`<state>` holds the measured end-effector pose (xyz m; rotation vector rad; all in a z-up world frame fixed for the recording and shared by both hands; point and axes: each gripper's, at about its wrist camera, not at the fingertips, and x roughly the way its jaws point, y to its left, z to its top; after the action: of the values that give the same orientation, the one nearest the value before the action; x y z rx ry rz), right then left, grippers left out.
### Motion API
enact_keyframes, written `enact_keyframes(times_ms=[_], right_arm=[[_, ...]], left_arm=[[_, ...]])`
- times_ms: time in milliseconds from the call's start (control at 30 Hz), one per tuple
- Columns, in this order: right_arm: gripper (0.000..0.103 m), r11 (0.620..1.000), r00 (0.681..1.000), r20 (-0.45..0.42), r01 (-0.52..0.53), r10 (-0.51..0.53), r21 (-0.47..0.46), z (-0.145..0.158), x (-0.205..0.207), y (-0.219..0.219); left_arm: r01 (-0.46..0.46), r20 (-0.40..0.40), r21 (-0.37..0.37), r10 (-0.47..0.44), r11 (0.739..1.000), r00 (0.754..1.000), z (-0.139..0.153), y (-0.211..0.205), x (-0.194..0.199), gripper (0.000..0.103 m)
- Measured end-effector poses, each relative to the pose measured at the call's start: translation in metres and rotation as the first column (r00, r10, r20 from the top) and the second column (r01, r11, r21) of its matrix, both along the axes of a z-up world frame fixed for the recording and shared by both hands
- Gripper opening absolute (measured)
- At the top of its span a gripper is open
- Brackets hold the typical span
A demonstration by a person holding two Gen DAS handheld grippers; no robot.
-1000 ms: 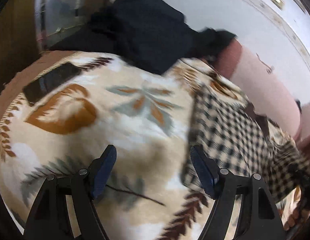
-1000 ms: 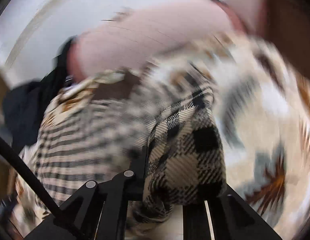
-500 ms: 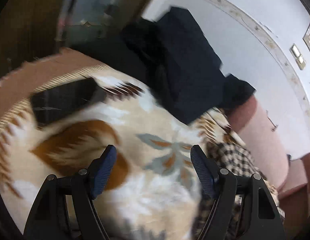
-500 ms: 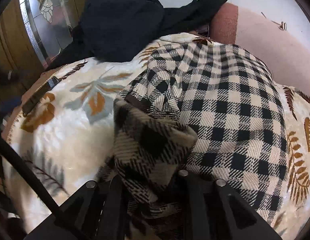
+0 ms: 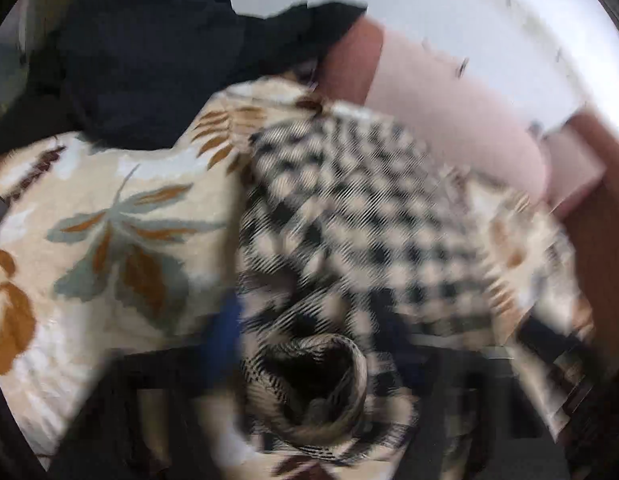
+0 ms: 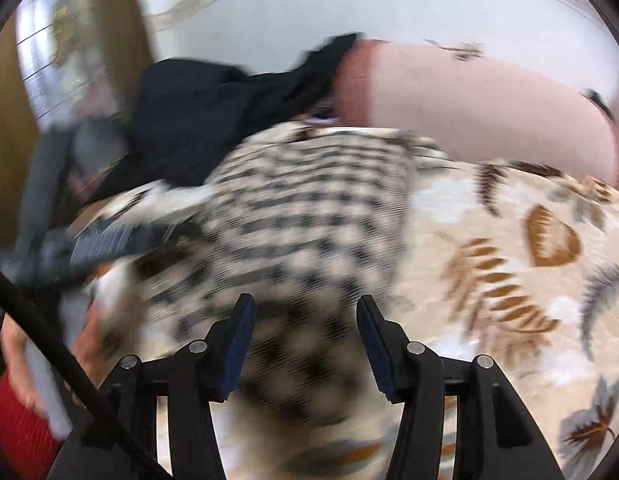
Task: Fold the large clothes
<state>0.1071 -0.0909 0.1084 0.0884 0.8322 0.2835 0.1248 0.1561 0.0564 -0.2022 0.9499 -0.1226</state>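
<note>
A beige-and-black checked shirt (image 5: 349, 208) lies crumpled on a leaf-patterned blanket (image 5: 109, 240). The left wrist view is blurred. In it my left gripper (image 5: 313, 344) has its jaws closing on a rolled bunch of the shirt's near edge, and the cloth fills the gap beside the blue pad (image 5: 225, 332). In the right wrist view my right gripper (image 6: 305, 344) hangs just over the shirt (image 6: 309, 208). Its jaws are opening, with checked cloth beneath and between them but clear of the pads (image 6: 239, 344).
A dark garment (image 5: 149, 52) is heaped at the blanket's far left, also visible in the right wrist view (image 6: 197, 120). A pink bolster (image 6: 469, 96) lines the far edge against a white wall. A hand with a red sleeve (image 6: 17, 432) shows at lower left.
My left gripper swung right from the bare blanket to the shirt and closed on a bunch of it. My right gripper let go of the shirt fold and opened.
</note>
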Motion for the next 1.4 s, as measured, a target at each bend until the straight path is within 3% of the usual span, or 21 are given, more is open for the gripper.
enact_keyframes(times_ms=[33,100,200,333,400,433,467,500,533,600,667,767,867,967,1033,1133,1200,1267,1300,1367,1400], right_arm=[[0.060,1.000,1.000,-0.015,0.015,-0.015,0.021,-0.002,0.007,-0.006],[0.069,0.996,0.997,-0.072,0.039,-0.034,0.080,-0.011,0.026,-0.019],[0.073,0.982,0.988,-0.148,0.068,-0.042,0.177,-0.032,0.053,-0.027],[0.081,0.929,0.966,-0.258,0.068,0.030,0.363,-0.066,0.089,-0.028],[0.090,0.904,0.956,-0.286,0.063,0.067,0.422,-0.080,0.109,-0.022],[0.089,0.901,0.953,-0.295,0.067,0.069,0.428,-0.086,0.115,-0.019],[0.088,0.896,0.950,-0.306,0.079,0.065,0.437,-0.090,0.121,-0.017],[0.076,0.888,0.949,-0.309,0.089,0.061,0.450,-0.090,0.122,-0.016],[0.054,0.876,0.946,-0.316,0.086,0.078,0.474,-0.090,0.125,-0.018],[0.038,0.837,0.941,-0.316,0.074,0.122,0.543,-0.081,0.125,-0.029],[0.033,0.822,0.951,-0.268,0.027,0.154,0.569,-0.061,0.117,-0.042],[0.032,0.840,0.970,-0.191,-0.021,0.148,0.542,-0.032,0.097,-0.070],[0.036,0.873,0.973,-0.205,0.005,0.109,0.488,-0.036,0.088,-0.101],[0.052,0.937,0.951,-0.305,0.057,0.055,0.346,-0.070,0.089,-0.105],[0.074,0.952,0.949,-0.314,0.103,-0.008,0.287,-0.077,0.083,-0.105],[0.074,0.973,0.967,-0.249,0.111,-0.058,0.203,-0.046,0.067,-0.102],[0.074,0.986,0.983,-0.139,0.131,-0.117,0.100,-0.013,0.049,-0.102],[0.074,0.990,0.990,-0.043,0.136,-0.134,0.036,0.016,0.033,-0.094],[0.070,0.992,0.992,-0.016,0.124,-0.123,0.030,0.026,0.027,-0.088],[0.046,0.995,0.998,-0.017,0.060,-0.059,0.074,0.033,0.020,-0.071],[0.025,0.994,0.999,-0.045,0.021,-0.016,0.112,0.029,0.015,-0.061]], left_arm=[[-0.010,-0.024,0.039,0.011,0.999,1.000,-0.004,0.001,0.002,0.017],[-0.029,-0.034,-0.012,0.029,1.000,0.999,-0.006,0.013,0.001,0.017],[-0.047,-0.061,-0.055,0.044,0.997,0.997,-0.011,0.027,0.003,0.017],[-0.061,-0.079,-0.052,0.056,0.997,0.995,-0.030,0.032,0.008,0.020],[-0.059,-0.072,-0.034,0.057,0.998,0.996,-0.029,0.029,0.008,0.021],[-0.059,-0.068,-0.018,0.057,0.998,0.996,-0.028,0.025,0.008,0.021],[-0.061,-0.064,-0.008,0.060,0.998,0.996,-0.028,0.022,0.007,0.021],[-0.065,-0.057,-0.004,0.065,0.998,0.996,-0.027,0.020,0.005,0.020],[-0.069,-0.052,0.001,0.069,0.998,0.996,-0.026,0.017,0.004,0.020],[-0.065,-0.041,0.006,0.065,0.998,0.997,-0.020,0.008,0.000,0.018],[-0.014,-0.017,-0.012,0.013,1.000,1.000,-0.010,-0.009,-0.008,0.016],[0.076,0.009,-0.032,-0.076,0.997,0.997,-0.001,-0.041,-0.019,0.016],[0.131,-0.025,0.011,-0.131,0.991,0.991,-0.011,-0.068,-0.023,0.017],[0.131,-0.048,0.041,-0.129,0.991,0.990,-0.023,-0.073,-0.022,0.018],[0.138,-0.054,0.022,-0.136,0.990,0.989,-0.018,-0.067,-0.025,0.019],[0.125,-0.043,-0.027,-0.126,0.992,0.991,-0.007,-0.050,-0.031,0.021],[0.093,-0.025,-0.057,-0.094,0.994,0.995,0.002,-0.033,-0.037,0.025],[0.047,-0.004,-0.039,-0.048,0.998,0.999,0.010,-0.022,-0.037,0.039],[0.021,0.010,-0.027,-0.020,0.999,1.000,0.013,-0.015,-0.038,0.044],[-0.036,0.033,-0.012,0.037,0.999,0.999,0.018,0.000,-0.038,0.054],[-0.059,0.037,-0.009,0.059,0.998,0.998,0.019,0.005,-0.038,0.054]])
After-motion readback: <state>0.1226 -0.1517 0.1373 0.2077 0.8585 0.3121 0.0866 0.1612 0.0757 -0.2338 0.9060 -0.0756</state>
